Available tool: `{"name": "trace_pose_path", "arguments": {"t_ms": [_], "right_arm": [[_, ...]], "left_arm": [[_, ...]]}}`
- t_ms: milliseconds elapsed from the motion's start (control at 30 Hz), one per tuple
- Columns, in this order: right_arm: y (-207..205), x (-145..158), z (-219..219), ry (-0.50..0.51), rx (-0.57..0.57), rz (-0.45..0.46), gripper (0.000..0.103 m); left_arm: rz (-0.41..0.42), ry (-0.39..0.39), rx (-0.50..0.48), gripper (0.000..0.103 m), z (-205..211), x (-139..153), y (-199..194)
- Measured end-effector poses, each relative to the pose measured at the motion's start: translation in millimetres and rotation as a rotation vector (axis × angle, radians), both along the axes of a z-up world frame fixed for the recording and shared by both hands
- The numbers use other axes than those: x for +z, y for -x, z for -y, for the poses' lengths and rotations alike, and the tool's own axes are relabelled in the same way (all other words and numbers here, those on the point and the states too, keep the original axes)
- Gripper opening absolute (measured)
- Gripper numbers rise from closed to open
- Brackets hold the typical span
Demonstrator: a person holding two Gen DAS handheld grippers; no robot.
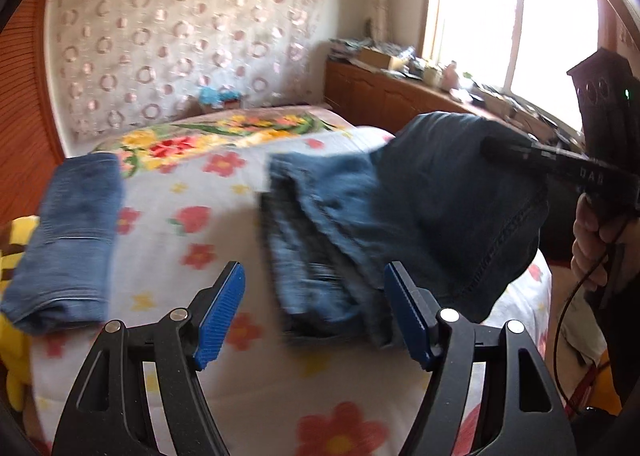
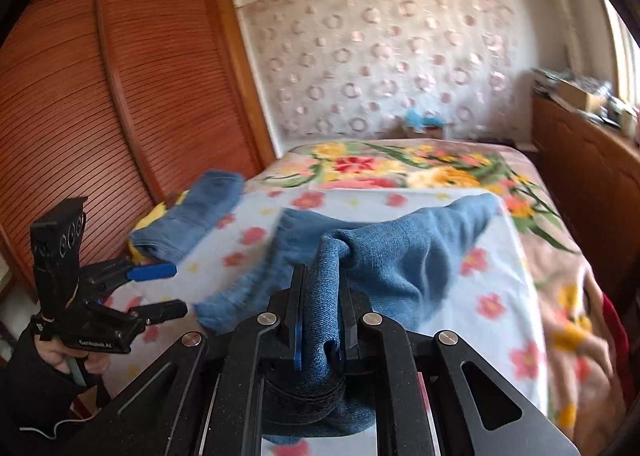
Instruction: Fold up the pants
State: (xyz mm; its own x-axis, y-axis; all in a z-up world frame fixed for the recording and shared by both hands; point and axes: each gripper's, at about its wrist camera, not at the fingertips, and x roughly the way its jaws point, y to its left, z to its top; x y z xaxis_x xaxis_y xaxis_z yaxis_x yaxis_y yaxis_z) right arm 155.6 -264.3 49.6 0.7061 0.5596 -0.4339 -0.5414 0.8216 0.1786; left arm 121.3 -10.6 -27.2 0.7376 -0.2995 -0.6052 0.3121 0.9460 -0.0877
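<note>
Blue jeans (image 1: 360,215) lie partly folded on the floral bed, one end lifted at the right. My right gripper (image 2: 320,320) is shut on a bunched fold of the jeans (image 2: 404,252) and holds it above the bed; it also shows in the left wrist view (image 1: 520,155). My left gripper (image 1: 316,316) is open and empty, hovering just in front of the near end of the jeans. It also shows at the left of the right wrist view (image 2: 164,288), jaws apart.
A second pair of folded blue jeans (image 1: 68,240) lies at the bed's left edge on a yellow plush (image 1: 12,256). A wooden wardrobe (image 2: 120,95) stands left, a cluttered wooden cabinet (image 1: 400,91) under the window right. The floral bedspread (image 1: 200,215) covers the bed.
</note>
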Motion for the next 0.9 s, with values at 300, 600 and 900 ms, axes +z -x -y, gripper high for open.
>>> {"name": "trace_pose_path", "arguments": {"t_ms": [300, 600, 900], "right_arm": [[-14.7, -21.1, -96.4, 0.086, 0.182, -0.041, 0.011], [-34.3, -53.6, -131.9, 0.177, 0.256, -0.127, 0.012], [-15.8, -12.5, -103.7, 0.138, 0.234, -0.079, 0.041]], "left_arm": [[0.036, 0.022, 0.146, 0.073, -71.8, 12.1, 7.4], [0.031, 0.04, 0.209, 0.073, -96.3, 4.4, 6.0], [0.044, 0.038, 0.152, 0.073, -74.6, 6.9, 1.6]]}}
